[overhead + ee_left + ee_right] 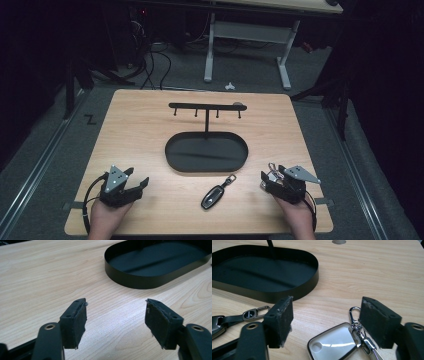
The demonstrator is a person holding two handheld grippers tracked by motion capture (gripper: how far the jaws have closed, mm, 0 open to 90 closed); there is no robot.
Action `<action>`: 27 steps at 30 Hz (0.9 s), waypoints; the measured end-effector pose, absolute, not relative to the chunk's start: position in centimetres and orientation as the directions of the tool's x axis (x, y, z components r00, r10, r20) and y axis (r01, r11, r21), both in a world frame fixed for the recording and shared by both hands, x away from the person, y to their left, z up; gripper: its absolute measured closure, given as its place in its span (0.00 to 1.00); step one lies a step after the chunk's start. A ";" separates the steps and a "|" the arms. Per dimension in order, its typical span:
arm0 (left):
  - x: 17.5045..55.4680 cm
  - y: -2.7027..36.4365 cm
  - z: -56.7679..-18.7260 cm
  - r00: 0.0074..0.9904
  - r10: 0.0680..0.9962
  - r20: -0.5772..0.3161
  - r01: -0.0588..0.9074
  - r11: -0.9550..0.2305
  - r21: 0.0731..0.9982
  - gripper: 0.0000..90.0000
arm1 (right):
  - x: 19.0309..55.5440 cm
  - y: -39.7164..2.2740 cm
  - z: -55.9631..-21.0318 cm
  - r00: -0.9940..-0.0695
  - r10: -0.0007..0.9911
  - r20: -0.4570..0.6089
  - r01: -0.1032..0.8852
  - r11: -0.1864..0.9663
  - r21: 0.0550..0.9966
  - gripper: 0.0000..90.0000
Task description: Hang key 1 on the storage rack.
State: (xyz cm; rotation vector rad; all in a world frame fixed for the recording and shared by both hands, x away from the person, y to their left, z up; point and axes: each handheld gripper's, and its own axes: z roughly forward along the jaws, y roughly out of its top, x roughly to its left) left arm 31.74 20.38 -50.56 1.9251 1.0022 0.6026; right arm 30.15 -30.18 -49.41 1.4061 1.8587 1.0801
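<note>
Resting near the black oval tray (206,151), both grippers gape empty; the right gripper (325,320) view reveals a silver-framed key tag (334,343) beneath its jaws, the left gripper (116,321) view bare wood.

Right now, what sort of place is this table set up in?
Probably a lab or workshop set up for recording, not a home. A small wooden table stands on grey carpet, with a desk frame and loose cables behind in the dark. A key stand and car key look staged.
</note>
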 end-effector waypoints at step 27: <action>33.0 18.4 -51.4 0.578 0.816 0.001 0.444 -0.316 0.839 0.36 | 28.9 -23.7 -50.4 -0.484 0.874 0.055 0.515 0.233 0.825 0.32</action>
